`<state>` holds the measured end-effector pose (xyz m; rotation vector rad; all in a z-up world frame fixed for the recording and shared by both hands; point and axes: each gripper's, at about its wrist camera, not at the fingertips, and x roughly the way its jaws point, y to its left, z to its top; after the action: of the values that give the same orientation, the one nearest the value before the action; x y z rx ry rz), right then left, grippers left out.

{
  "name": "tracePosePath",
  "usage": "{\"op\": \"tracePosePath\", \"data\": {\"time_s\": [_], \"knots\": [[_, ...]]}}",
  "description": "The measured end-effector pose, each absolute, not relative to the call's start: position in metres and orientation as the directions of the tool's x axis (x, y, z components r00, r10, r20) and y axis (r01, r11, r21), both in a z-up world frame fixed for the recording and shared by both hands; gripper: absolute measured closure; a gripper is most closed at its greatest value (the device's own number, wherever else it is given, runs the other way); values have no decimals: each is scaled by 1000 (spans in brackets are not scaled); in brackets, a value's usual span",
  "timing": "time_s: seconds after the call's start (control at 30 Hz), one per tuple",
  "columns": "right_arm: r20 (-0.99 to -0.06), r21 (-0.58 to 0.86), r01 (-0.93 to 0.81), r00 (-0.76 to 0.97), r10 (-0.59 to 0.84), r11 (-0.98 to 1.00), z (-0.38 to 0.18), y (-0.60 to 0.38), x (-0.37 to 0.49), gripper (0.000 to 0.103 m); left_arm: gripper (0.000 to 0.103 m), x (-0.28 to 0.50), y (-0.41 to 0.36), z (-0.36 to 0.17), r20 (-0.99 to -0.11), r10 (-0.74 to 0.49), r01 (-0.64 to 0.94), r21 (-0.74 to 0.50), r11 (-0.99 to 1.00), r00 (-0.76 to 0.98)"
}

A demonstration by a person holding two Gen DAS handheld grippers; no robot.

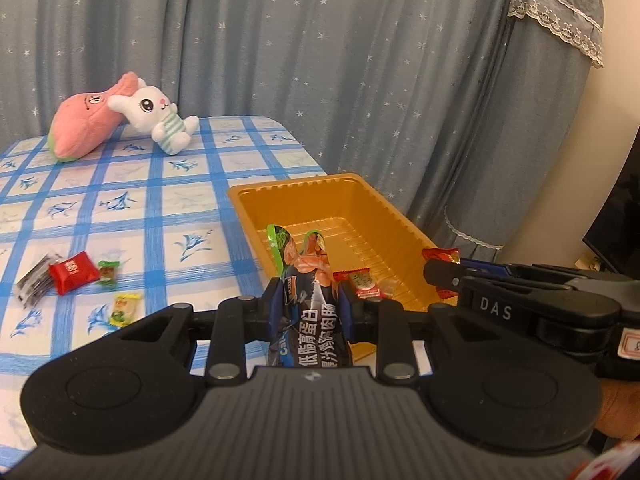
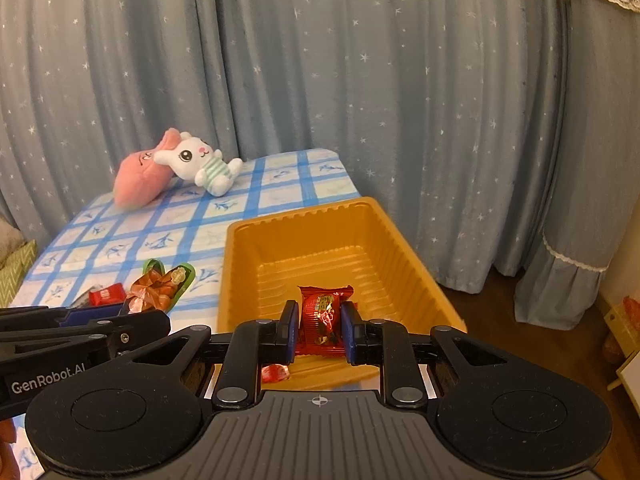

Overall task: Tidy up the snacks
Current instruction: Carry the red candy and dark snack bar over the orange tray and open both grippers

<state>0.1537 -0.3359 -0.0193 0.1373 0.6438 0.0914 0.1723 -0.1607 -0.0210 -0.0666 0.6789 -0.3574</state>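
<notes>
My left gripper is shut on a dark chicken snack packet with a green top, held at the near left rim of the gold tray. My right gripper is shut on a red candy packet and holds it over the near end of the tray. Small wrapped candies lie in the tray's near end. In the left wrist view the right gripper comes in from the right. In the right wrist view the left gripper and its packet show at left.
On the blue checked tablecloth lie a red packet, a dark packet, and two small green candies. Two plush toys sit at the far end. Starred curtains hang behind.
</notes>
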Motion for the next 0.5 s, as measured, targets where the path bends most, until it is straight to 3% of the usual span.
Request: {"op": "tracePosePath", "data": {"time_s": [0.5], "knots": [[-614, 131, -14, 784, 92, 991, -37, -366, 197, 80, 77, 224, -184, -43, -621, -378, 318, -211, 924, 686]]}}
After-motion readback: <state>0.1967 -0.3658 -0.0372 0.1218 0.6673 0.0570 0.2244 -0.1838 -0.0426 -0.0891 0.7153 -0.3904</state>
